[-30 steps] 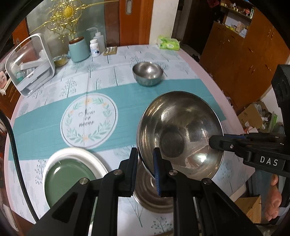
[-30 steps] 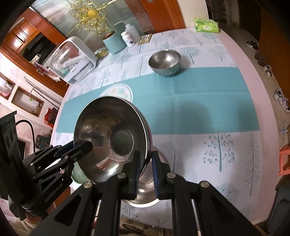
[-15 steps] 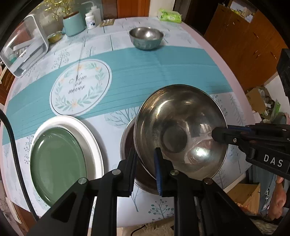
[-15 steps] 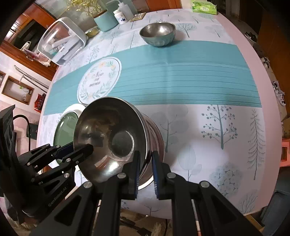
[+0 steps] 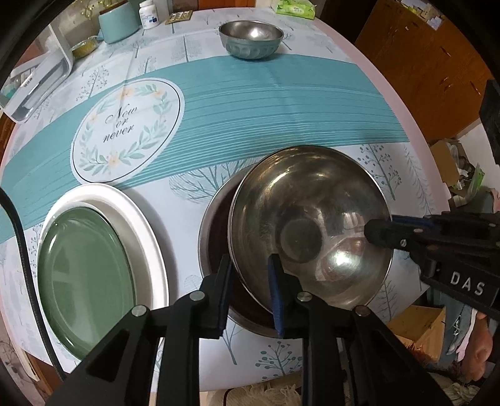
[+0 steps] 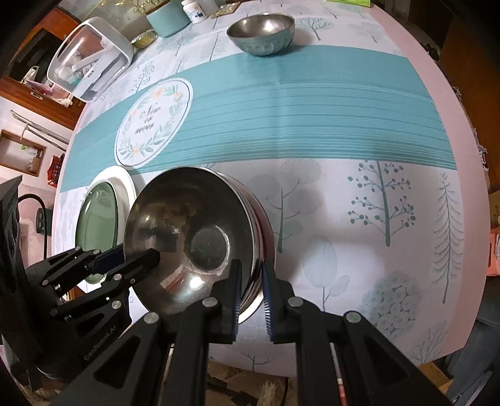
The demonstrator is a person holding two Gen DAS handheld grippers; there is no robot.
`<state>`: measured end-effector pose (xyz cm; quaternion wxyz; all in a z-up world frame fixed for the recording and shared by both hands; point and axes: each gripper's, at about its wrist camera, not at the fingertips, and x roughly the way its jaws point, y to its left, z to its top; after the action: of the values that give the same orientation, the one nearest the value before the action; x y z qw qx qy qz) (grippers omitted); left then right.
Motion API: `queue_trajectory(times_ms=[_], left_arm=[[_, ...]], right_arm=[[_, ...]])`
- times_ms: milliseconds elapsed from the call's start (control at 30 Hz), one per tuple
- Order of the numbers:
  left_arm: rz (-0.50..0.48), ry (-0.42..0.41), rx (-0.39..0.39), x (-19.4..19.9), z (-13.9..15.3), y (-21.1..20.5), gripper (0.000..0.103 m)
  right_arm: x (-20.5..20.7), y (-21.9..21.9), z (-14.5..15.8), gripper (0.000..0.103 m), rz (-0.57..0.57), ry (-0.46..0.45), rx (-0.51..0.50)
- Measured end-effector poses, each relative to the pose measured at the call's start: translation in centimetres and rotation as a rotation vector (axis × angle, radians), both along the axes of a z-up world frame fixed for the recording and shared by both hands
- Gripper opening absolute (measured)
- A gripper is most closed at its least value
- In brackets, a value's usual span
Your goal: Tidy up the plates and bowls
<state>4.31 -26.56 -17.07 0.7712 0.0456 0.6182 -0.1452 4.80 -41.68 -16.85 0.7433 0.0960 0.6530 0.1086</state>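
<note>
A large steel bowl (image 5: 312,218) (image 6: 187,218) sits tilted in a second steel bowl (image 5: 204,231) (image 6: 264,231) near the table's front edge. My left gripper (image 5: 250,259) (image 6: 134,256) straddles its left rim; its jaws are opening, and the thin rim stands loose between the pads. On the opposite rim my right gripper (image 6: 251,265) (image 5: 379,231) is shut. A green plate (image 5: 84,268) (image 6: 97,215) lies in a white plate (image 5: 150,237) to the left. A small steel bowl (image 5: 250,37) (image 6: 261,34) stands at the far side.
A white box with a clear lid (image 5: 37,78), a teal canister (image 5: 118,22), a pill bottle (image 5: 150,12) and a tissue pack (image 5: 295,7) line the far edge. A cardboard box (image 5: 415,324) lies on the floor past the near right edge, by a wooden cabinet (image 5: 437,62).
Both grippers have sunk with the large bowl, which now rests in the lower bowl. Both point more steeply down. The gap between the left gripper's fingers has widened.
</note>
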Motion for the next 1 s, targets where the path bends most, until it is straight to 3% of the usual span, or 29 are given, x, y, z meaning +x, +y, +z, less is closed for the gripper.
queue_trajectory(times_ms=[200,467,533,600,1000], left_arm=[[-0.012,0.021,0.017,0.2,-0.7,0.0,0.023],[-0.016,0.005,0.013,0.3,-0.5,0.1,0.037],[-0.018,-0.011,0.017,0.2,-0.2,0.1,0.051],[-0.021,-0.025,0.015,0.1,0.2,0.1,0.057],[-0.029,-0.060,0.022,-0.5,1.1,-0.1,0.057]], right_arm=[[0.0,0.4,-0.9,0.015,0.009,0.031,0.003],[0.0,1.5,-1.3,0.017,0.044,0.049,-0.033],[-0.1,1.8,-1.1,0.018,0.051,0.040,-0.057],[-0.1,1.9,-0.9,0.022,0.054,0.028,-0.085],[-0.4,2.2,-0.3,0.023,0.068,-0.001,-0.101]])
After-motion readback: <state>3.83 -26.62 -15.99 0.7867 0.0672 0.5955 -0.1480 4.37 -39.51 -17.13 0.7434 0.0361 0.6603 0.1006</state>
